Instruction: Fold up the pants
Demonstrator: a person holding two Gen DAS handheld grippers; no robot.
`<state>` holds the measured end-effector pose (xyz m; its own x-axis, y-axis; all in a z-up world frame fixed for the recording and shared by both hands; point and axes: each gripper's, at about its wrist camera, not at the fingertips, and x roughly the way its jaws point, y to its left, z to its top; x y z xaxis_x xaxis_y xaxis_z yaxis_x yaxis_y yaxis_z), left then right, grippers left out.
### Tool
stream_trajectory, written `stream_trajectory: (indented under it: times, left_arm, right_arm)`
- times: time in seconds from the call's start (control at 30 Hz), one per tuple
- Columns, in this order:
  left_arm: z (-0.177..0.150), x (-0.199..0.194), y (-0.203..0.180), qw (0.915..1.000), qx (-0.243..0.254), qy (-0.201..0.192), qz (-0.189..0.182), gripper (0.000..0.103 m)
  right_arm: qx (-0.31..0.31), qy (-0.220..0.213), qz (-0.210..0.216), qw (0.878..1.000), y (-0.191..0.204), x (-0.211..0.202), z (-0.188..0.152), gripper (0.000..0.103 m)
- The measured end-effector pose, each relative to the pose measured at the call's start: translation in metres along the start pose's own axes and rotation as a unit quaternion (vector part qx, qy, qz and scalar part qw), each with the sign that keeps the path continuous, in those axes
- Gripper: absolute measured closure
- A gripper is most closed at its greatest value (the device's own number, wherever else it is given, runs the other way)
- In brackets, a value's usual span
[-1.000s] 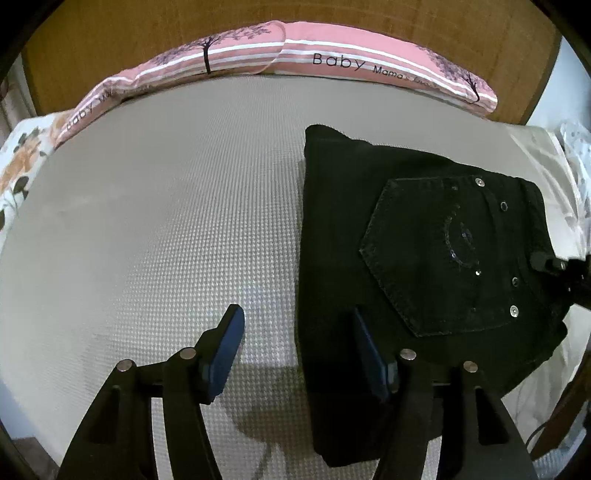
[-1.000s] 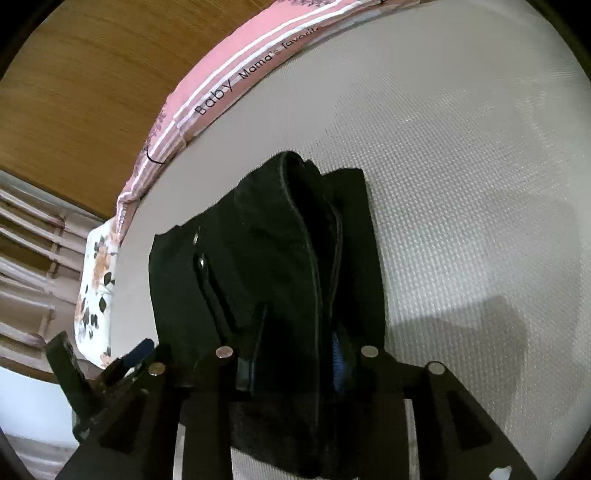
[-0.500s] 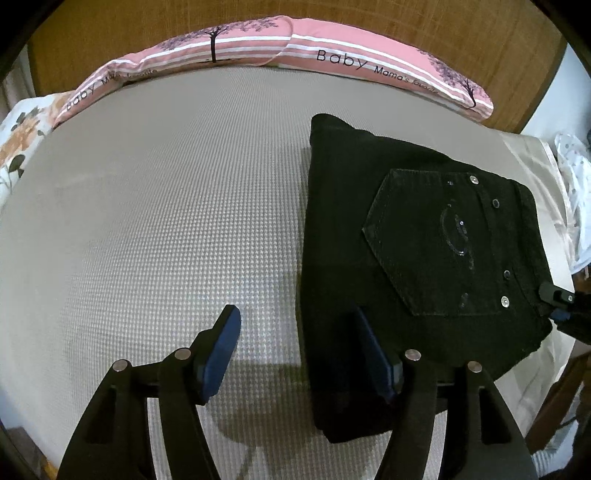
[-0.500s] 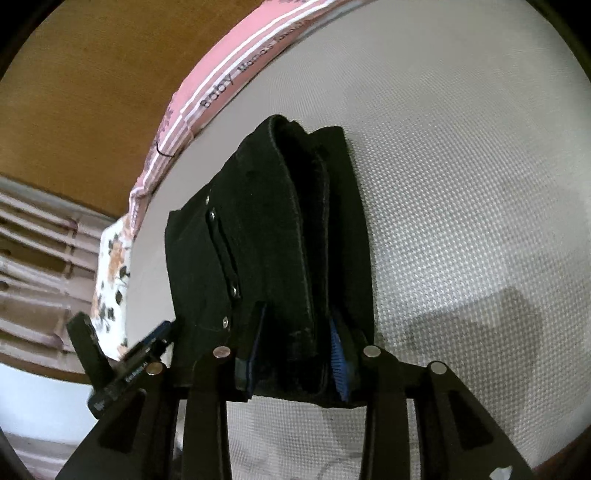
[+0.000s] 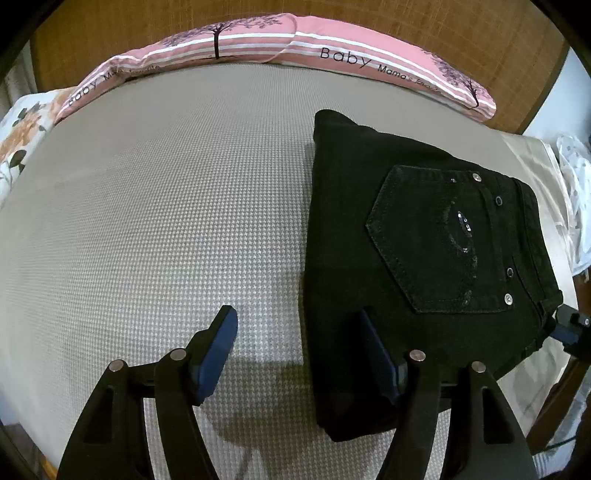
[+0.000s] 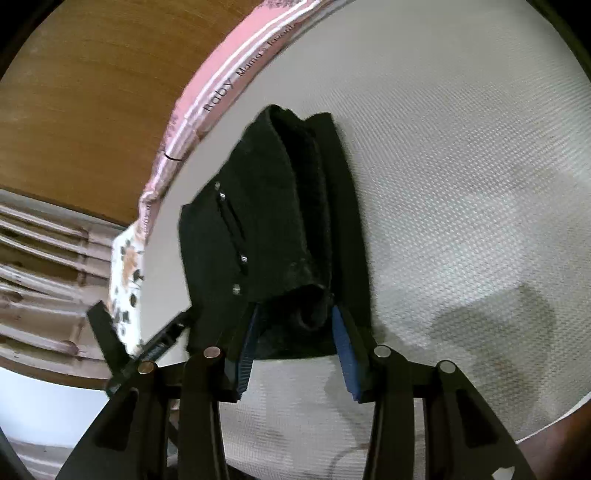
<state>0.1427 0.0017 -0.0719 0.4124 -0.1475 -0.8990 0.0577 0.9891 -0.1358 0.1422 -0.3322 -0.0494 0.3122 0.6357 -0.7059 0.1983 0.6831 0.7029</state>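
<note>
The black pants [image 5: 413,236] lie folded in a compact stack on the grey textured bed [image 5: 166,206], back pocket with studs facing up. My left gripper [image 5: 295,339] is open and empty just above the bed; its right finger stands over the stack's near left edge. In the right wrist view the folded pants [image 6: 288,229] show edge-on, layers visible. My right gripper [image 6: 293,332] is open, its blue pads on either side of the stack's near end, not pinching it. The right gripper's tip [image 5: 569,328] shows at the stack's right edge.
A pink striped "Baby" bolster [image 5: 295,48] runs along the far edge against a wooden headboard [image 5: 480,33]. A floral pillow [image 5: 22,125] lies at the left. White cloth [image 5: 576,192] sits at the right. The bed's near right edge [image 6: 554,421] drops off.
My right gripper opened and let go of the pants' near end, drawing back a little. My left gripper stayed open and shifted slightly back.
</note>
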Motion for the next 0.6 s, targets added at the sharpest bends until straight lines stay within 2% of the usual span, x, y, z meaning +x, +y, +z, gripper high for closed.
stream_trajectory:
  times: [0.1,0.43,0.5,0.6]
  left_arm:
    - [0.0,0.001,0.0,1.0,0.001,-0.001,0.003,0.034]
    - [0.001,0.003,-0.002,0.9999,0.007,-0.001,0.009,0.031]
    - [0.001,0.004,-0.002,0.9999,0.01,-0.001,0.008,0.031]
    - [0.002,0.003,0.0,1.0,0.009,0.001,0.002,0.031]
  right_arm:
    - [0.001,0.005,0.01,1.0,0.002,0.003,0.002,0.06]
    - [0.017,-0.004,0.026,1.0,-0.003,0.036,0.03,0.06]
    - [0.02,0.001,0.02,1.0,0.0,0.045,0.038,0.074]
    - [0.002,-0.01,0.018,1.0,0.009,0.041,0.039,0.085]
